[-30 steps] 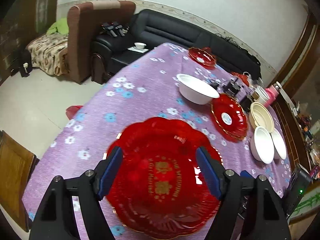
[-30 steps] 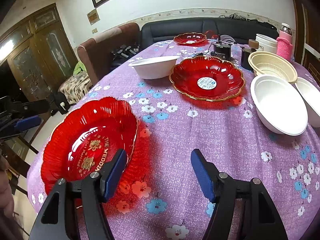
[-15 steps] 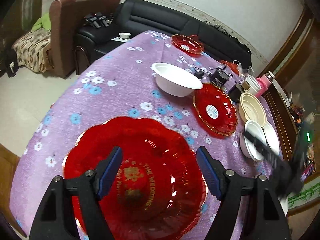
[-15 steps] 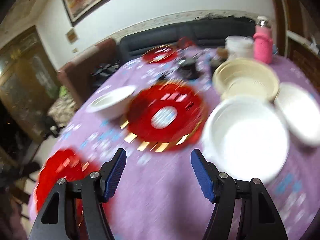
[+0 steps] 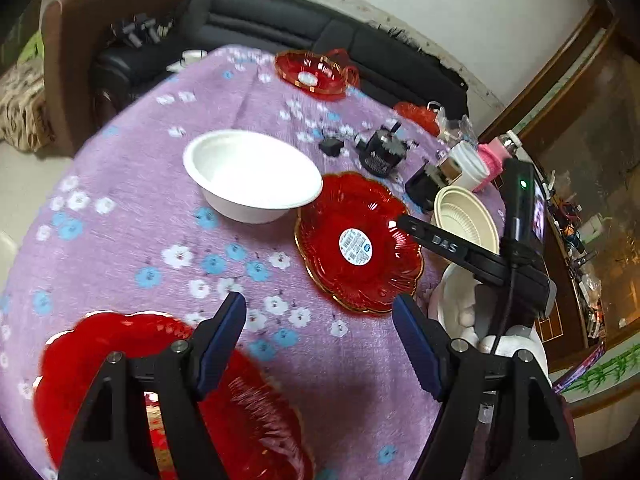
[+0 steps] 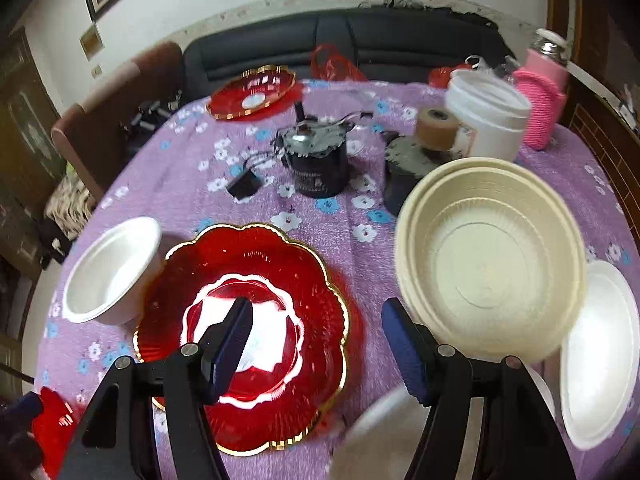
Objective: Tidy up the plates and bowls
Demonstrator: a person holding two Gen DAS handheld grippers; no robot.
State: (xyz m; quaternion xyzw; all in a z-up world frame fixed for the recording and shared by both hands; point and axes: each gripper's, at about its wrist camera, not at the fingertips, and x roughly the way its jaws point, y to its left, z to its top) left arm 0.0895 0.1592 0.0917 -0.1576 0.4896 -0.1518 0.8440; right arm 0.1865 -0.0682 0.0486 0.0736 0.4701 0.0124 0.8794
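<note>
1. On the purple flowered worktop (image 5: 120,184), a gold-rimmed red plate (image 5: 358,242) is seen mid-table, with a white bowl (image 5: 252,176) touching its far-left edge.
2. Nothing is gripped by the left gripper (image 5: 320,344); its jaws are spread wide above the cloth, and another red plate (image 5: 256,412) is found under its left finger.
3. The right gripper (image 6: 316,344) is held over the gold-rimmed plate, jaws released too.
4. A cream bowl (image 6: 488,260) is parked just right of that plate, white bowls beside it.
</note>
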